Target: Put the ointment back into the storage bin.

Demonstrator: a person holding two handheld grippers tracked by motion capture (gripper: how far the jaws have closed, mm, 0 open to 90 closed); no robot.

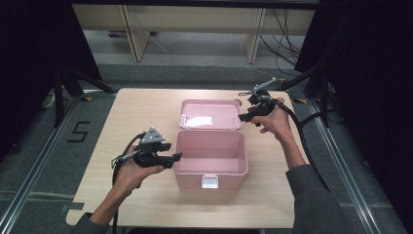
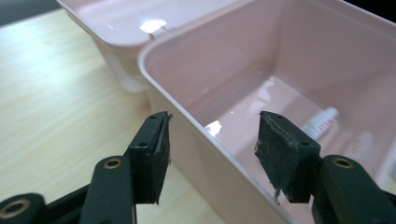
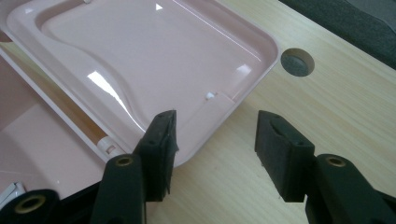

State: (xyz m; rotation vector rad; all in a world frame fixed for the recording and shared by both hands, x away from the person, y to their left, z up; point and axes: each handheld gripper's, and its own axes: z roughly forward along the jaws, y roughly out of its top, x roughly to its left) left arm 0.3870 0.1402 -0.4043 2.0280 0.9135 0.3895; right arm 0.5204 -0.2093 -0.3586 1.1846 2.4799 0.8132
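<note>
- Right, we're looking down on a light wooden table (image 1: 146, 112) with a glossy pink plastic box (image 1: 210, 158) sitting near its middle, white latch (image 1: 210, 182) on the wall facing the person.
- The box stands open, and its pink hinged lid (image 1: 210, 115) lies flat on the table behind it, inner side up.
- Over on the left we have the left gripper (image 1: 176, 157), held in the person's left hand (image 1: 131, 173), a grey three-cornered plate (image 1: 153, 136) on top and its jaws pointing at the box's left wall.
- From the left gripper view, its jaws are spread wide with nothing between the pads: one jaw outside the box over the table, the other over the inside, the box's rim (image 2: 187, 116) running between them. We can't tell whether either pad touches the plastic.
- Inside, the glossy box floor (image 2: 280, 107) throws back reflections.
- Across the table, the right gripper (image 1: 242, 117) sits in the right hand (image 1: 272, 121) at the lid's right end.
- In the right gripper view, those jaws gape wide too, holding nothing: one over the lid's edge (image 3: 210, 135), the other over bare wood.
- A round hole in the tabletop (image 3: 295, 61) shows just beyond the lid's corner.
</note>
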